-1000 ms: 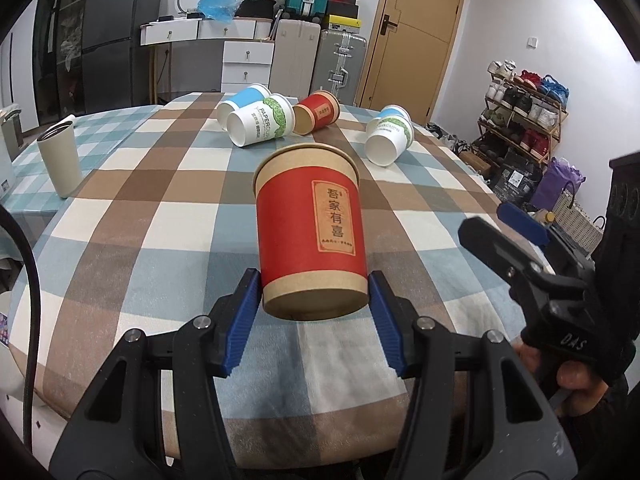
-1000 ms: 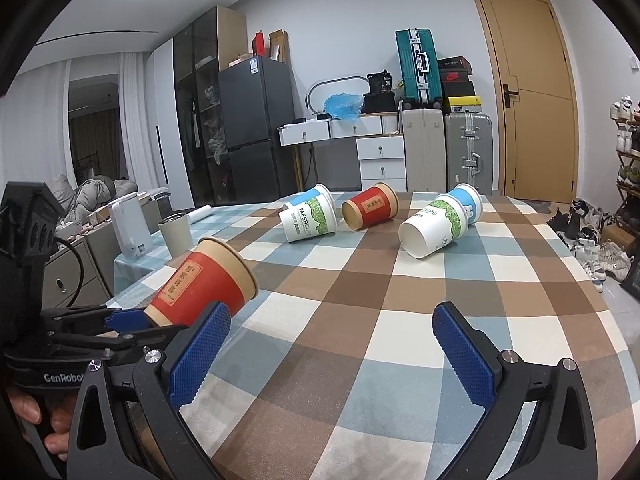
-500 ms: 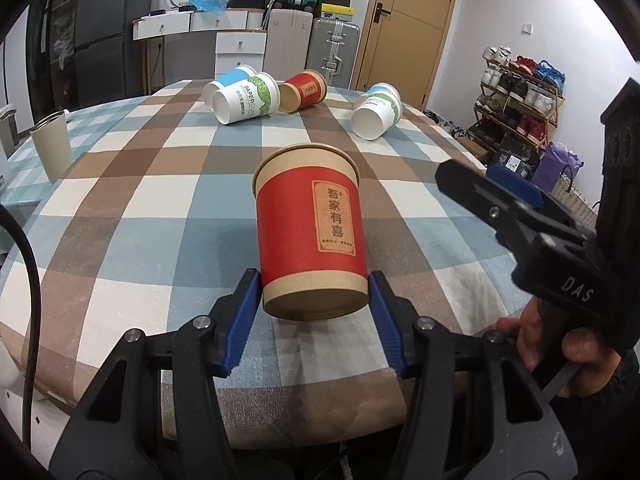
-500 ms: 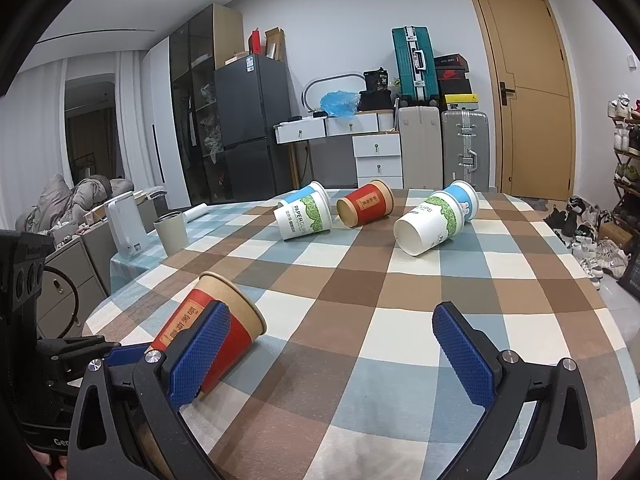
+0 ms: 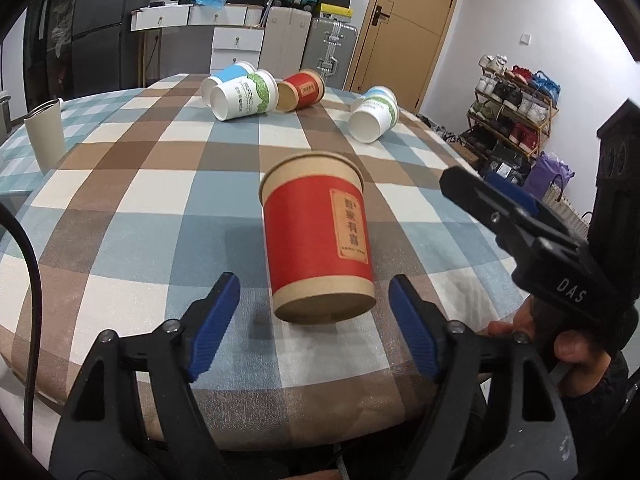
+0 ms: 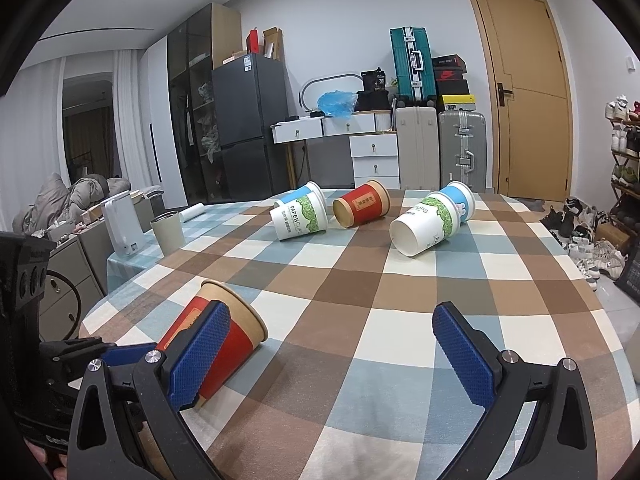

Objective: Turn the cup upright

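Checked cloth in brown, blue and cream covers the bench (image 5: 120, 184), with suitcases, a drawer unit and a wooden door (image 6: 524, 92) along the far wall. Your left tool (image 5: 314, 320) sits at the near edge with its blue pads spread wide, touching nothing. Between those pads, a little beyond them, the red cup (image 5: 318, 236) stands on the cloth, brown rim up; in the right wrist view the same cup (image 6: 224, 340) appears tilted, partly hidden behind a blue pad. Your right tool (image 6: 332, 356) is also spread and empty, seen from the left camera as a black arm at the right (image 5: 532, 240). Far across the bench, four more cups lie on their sides: a blue-and-white cup (image 6: 304, 200), a green-printed cup (image 6: 298, 222), a second red cup (image 6: 362, 204) and another green-printed cup (image 6: 428, 226). A grey tumbler (image 5: 44, 140) stands upright at the far left.
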Motion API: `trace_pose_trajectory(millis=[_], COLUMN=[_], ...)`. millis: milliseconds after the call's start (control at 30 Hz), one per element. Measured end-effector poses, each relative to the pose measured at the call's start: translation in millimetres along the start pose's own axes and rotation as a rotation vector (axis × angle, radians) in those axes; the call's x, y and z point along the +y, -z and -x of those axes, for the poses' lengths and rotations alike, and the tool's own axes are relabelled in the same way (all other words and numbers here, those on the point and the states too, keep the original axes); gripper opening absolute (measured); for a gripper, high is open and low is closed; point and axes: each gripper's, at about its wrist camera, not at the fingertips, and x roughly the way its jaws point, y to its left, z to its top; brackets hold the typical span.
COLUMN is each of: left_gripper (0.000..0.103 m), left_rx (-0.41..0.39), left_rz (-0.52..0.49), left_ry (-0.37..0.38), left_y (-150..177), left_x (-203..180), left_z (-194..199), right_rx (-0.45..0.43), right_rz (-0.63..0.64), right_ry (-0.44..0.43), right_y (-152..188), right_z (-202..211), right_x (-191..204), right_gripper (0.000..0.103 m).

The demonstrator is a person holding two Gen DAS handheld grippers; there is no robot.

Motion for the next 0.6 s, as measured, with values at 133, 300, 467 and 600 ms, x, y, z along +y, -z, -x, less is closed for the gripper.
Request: trace_pose_trajectory(millis=[133,300,467,600], left_gripper=[0.084,0.102,0.102,0.102], left_rx=[-0.02,-0.082,-0.122,-0.129], left_rz=[-0.008,-0.017,-0.042,-0.067], left_ry=[0.011,-0.026,-0.056,-0.082], left_y=[-7.0,-18.7,-31.9,-39.5], left_x=[6.1,17.4,31.4,44.8], left_z=[7.0,21.5,29.0,25.9], right_rx=[0.009,0.043,0.098,0.149], right_rz=[-0.001,-0.006,-0.028,-0.049], right_ry=[0.009,0.042,0.052,0.022], right_y=[-1.0,-4.0,-5.9,-8.8], right_z=[-0.5,-2.8,-9.1,-16.3], right_x=[-0.1,0.7,1.1,5.7], right_gripper=[0.103,0.103,0.103,0.103])
